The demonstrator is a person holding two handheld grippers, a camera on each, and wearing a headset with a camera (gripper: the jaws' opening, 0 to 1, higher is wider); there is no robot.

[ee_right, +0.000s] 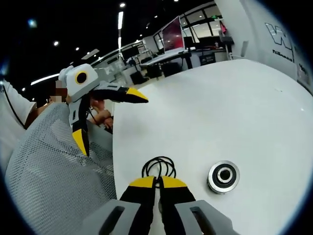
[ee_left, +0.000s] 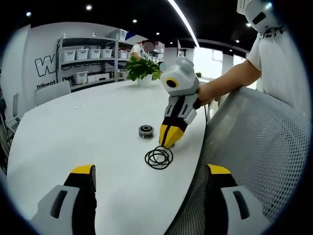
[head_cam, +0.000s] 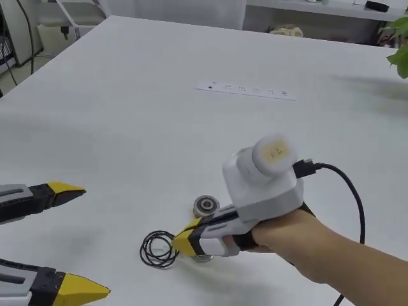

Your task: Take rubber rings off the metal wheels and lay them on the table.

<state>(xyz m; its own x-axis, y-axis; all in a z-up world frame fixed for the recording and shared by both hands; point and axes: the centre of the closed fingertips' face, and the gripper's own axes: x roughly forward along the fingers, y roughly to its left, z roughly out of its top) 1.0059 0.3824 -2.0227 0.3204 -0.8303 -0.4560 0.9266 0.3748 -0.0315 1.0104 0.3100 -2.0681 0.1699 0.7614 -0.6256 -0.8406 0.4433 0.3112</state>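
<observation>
Head view: right hand-held gripper (head_cam: 176, 243) closed at rubber rings (head_cam: 155, 249); left hand-held gripper (head_cam: 95, 241) jaws apart.

Big white bench (head_cam: 159, 95), a white power strip (head_cam: 245, 90) lying flat on its far side. Grey mesh chair (ee_left: 254, 147) at the bench edge. Shelving (ee_left: 85, 58) with white bins against a white lettered wall (ee_left: 29, 58), potted plant (ee_left: 142, 68) nearby. Dark ceiling, long light strip (ee_left: 183, 22) plus small spotlights. Screen (ee_right: 173, 33) on a far desk
</observation>
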